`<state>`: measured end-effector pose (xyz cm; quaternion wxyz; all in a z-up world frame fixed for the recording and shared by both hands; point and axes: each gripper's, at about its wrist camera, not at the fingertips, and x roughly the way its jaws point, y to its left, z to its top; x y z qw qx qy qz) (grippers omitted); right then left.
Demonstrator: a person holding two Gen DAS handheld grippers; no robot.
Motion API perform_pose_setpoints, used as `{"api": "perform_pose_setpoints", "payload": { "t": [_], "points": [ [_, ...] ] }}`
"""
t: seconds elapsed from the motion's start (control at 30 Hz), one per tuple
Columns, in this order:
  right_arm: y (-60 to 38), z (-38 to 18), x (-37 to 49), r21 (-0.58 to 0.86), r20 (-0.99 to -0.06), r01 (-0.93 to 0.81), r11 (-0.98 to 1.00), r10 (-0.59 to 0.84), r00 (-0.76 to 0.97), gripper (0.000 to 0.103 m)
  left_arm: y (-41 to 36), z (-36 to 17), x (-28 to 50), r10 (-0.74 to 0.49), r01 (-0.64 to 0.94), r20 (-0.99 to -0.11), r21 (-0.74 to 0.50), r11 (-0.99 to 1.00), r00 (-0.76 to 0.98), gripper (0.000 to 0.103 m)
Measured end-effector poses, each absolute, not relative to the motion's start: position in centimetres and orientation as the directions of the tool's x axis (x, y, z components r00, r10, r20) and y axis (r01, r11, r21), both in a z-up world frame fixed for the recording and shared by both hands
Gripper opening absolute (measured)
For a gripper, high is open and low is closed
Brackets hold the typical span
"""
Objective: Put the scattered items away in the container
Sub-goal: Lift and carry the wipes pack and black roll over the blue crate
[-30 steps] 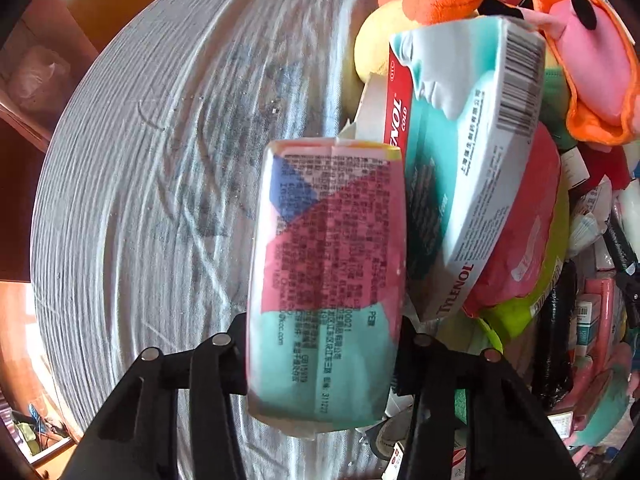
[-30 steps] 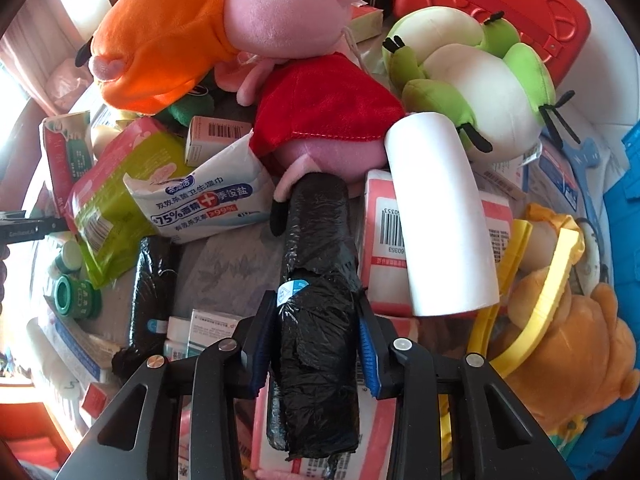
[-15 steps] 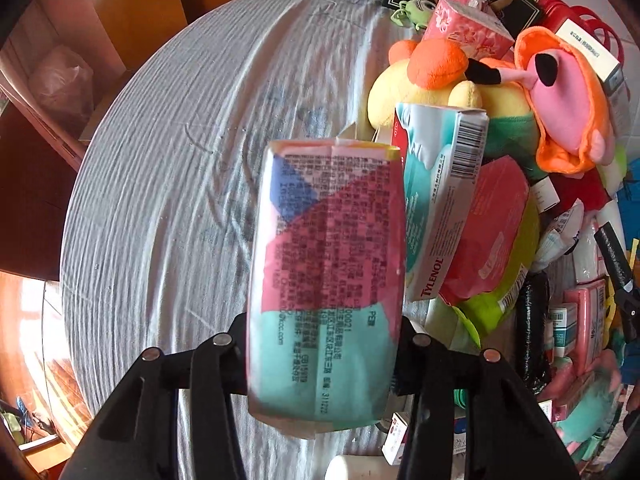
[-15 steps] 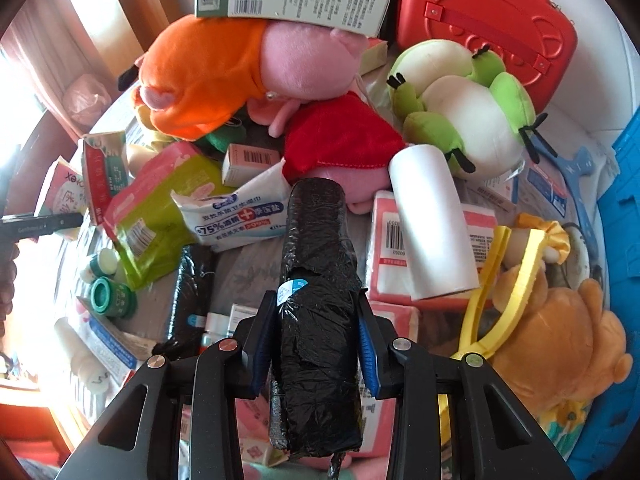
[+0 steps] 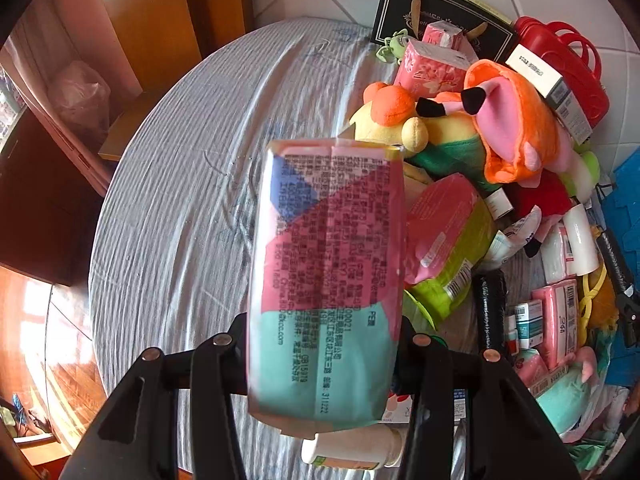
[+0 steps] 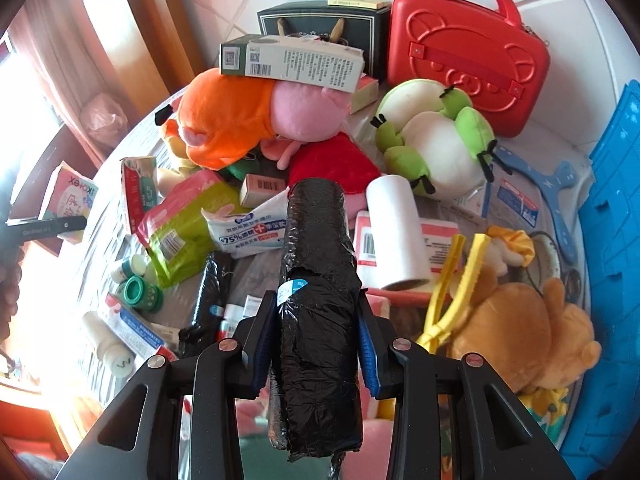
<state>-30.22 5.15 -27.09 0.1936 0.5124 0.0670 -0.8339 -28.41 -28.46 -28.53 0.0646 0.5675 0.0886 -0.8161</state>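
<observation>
My left gripper [image 5: 320, 344] is shut on a pink, blue and teal soft packet [image 5: 326, 280] and holds it well above the grey cloth-covered round table [image 5: 180, 200]. The same packet shows at the left edge of the right wrist view [image 6: 68, 202]. My right gripper [image 6: 318, 336] is shut on a black roll of bin bags [image 6: 318, 280] and holds it above the pile of scattered items. A blue crate [image 6: 612, 248] stands at the right edge of the table.
The pile holds an orange and pink plush [image 6: 240, 120], a green and white plush [image 6: 436, 148], a brown bear [image 6: 532, 332], a white roll [image 6: 396, 232], a second black roll [image 6: 208, 292], wipes packets and small boxes. A red case [image 6: 468, 56] and black box [image 6: 320, 24] stand behind.
Both grippers have risen and pulled back from the pile, each keeping its item. More of the table and wall shows now. The Tylenol box is now hidden behind the packet.
</observation>
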Motion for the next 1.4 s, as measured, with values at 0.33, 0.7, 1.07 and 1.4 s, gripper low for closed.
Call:
{"api": "perform_pose_setpoints", "payload": {
  "t": [0.33, 0.7, 1.07, 1.4],
  "points": [
    [8.9, -24.2, -28.0, 0.105, -0.856, 0.394, -0.913, -0.285, -0.431, 0.035, -25.1, -24.9, -28.1, -0.023, 0.194, -0.918, -0.059, -0.979, -0.396, 0.045],
    [13.3, -20.0, -26.7, 0.125, -0.814, 0.403, -0.907, -0.326, -0.48, 0.035, -20.1, -20.3, -27.8, -0.034, 0.166, -0.882, -0.051, -0.985, -0.469, 0.045],
    [19.0, -16.0, -24.9, 0.148, -0.762, 0.385, -0.911, -0.353, -0.543, 0.035, -13.4, -15.2, -28.0, 0.001, 0.091, -0.836, -0.061, -0.994, -0.549, 0.045],
    [25.0, -11.6, -23.4, 0.186, -0.691, 0.347, -0.919, -0.373, -0.619, 0.035, -5.3, -11.6, -29.2, 0.044, -0.021, -0.801, -0.04, -0.999, -0.596, 0.045]
  ]
}}
